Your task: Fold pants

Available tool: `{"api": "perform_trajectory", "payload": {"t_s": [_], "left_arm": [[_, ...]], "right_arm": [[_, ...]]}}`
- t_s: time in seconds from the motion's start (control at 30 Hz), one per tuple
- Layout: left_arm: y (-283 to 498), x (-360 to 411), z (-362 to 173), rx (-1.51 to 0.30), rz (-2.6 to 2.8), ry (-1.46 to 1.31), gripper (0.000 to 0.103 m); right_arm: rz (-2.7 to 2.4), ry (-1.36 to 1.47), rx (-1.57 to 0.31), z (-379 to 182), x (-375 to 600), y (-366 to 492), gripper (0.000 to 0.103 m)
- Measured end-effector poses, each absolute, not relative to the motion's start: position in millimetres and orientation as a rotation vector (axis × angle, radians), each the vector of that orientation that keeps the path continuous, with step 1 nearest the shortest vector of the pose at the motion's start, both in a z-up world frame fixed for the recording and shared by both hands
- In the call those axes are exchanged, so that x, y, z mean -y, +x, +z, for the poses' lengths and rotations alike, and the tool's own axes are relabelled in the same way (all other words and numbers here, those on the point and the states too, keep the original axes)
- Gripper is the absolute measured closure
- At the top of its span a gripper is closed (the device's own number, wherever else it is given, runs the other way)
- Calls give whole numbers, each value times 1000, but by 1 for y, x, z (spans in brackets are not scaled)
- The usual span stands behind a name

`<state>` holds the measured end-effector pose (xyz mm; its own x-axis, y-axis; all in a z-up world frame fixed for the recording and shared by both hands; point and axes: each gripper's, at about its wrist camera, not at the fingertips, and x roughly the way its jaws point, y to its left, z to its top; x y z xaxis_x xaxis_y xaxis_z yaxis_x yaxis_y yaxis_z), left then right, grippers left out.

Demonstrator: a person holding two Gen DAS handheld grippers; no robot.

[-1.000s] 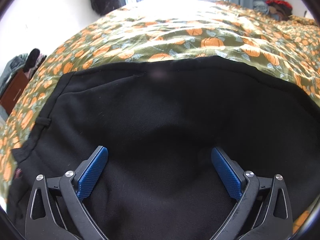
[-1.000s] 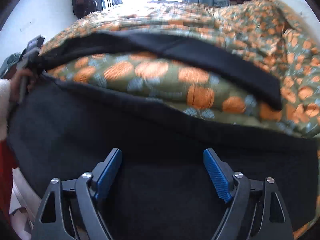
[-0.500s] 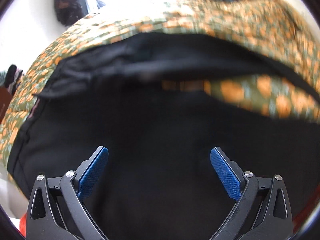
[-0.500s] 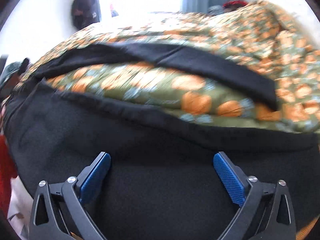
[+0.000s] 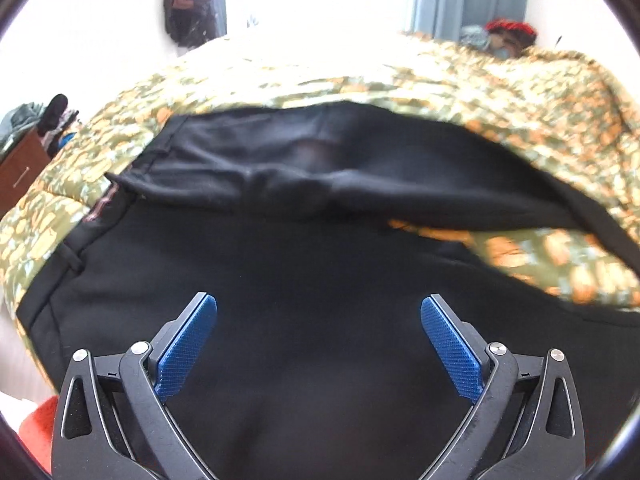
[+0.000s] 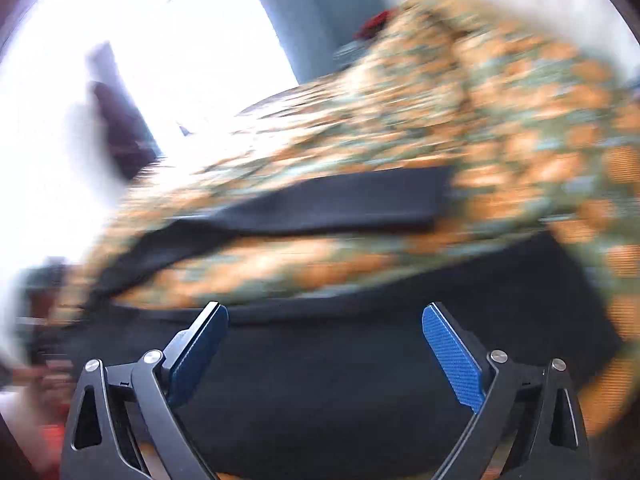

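One pair of black pants (image 5: 320,280), one patterned bedspread (image 5: 520,92), two grippers.

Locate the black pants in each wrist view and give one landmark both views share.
Left wrist: the pants fill the lower and middle picture, waistband at left, a far leg stretching to the right edge.
Right wrist: blurred; the pants fill the bottom, and a second black strip crosses mid-picture.
Shared landmark: the orange-patterned bedspread showing between the two legs.
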<state>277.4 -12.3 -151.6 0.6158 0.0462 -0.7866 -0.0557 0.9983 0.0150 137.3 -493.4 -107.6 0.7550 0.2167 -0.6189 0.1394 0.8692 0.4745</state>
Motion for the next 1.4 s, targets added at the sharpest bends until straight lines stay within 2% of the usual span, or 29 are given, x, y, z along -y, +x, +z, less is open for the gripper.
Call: {"api": "perform_trajectory", "payload": {"t_s": [0.07, 0.2, 0.23, 0.27, 0.33, 0.43, 0.5, 0.53, 0.57, 0.67, 0.73, 0.83, 0.97, 1.07, 1.3, 1.33, 1.37, 1.4], "left_arm": [[287, 13, -180, -963, 83, -8, 0], [279, 15, -191, -888, 92, -13, 0], [280, 16, -191, -887, 91, -13, 0], [280, 15, -191, -886, 86, -20, 0], [278, 14, -191, -880, 82, -26, 0], [277, 15, -192, -867, 92, -18, 0], [278, 15, -193, -867, 97, -13, 0], [277, 14, -192, -868, 97, -13, 0], [279, 13, -192, -872, 96, -15, 0], [285, 16, -183, -951, 109, 22, 0], [285, 17, -167, -1003, 120, 25, 1], [277, 9, -126, -928, 35, -137, 1], [320, 14, -101, -970, -176, -400, 1], [366, 34, -103, -1028, -341, -538, 1], [429, 59, -126, -1146, -382, -639, 2], [431, 57, -129, -1158, -364, -646, 8], [429, 54, -131, -1167, -335, -647, 21], [425, 52, -133, -1168, -325, -641, 81]], "right_arm": [[91, 599, -757, -115, 491, 172, 6], [-46, 808, -772, -158, 539, 212, 6], [-112, 858, -750, -168, 556, 212, 11], [-171, 897, -719, -174, 571, 209, 21], [-224, 937, -662, -175, 590, 204, 32], [-258, 944, -629, -171, 599, 207, 36], [-330, 966, -640, -174, 608, 204, 53], [-372, 992, -638, -178, 614, 201, 73], [-397, 1015, -631, -182, 619, 198, 85], [-395, 1009, -609, -176, 625, 193, 89], [-294, 958, -579, -144, 613, 188, 91], [-109, 824, -537, -85, 579, 174, 91], [28, 696, -492, -27, 539, 131, 91], [80, 694, -444, -6, 524, 97, 91], [199, 644, -366, 37, 501, 23, 92], [211, 637, -364, 39, 501, 15, 92], [223, 632, -364, 40, 501, 5, 92], [222, 626, -370, 40, 503, 0, 92]]}}
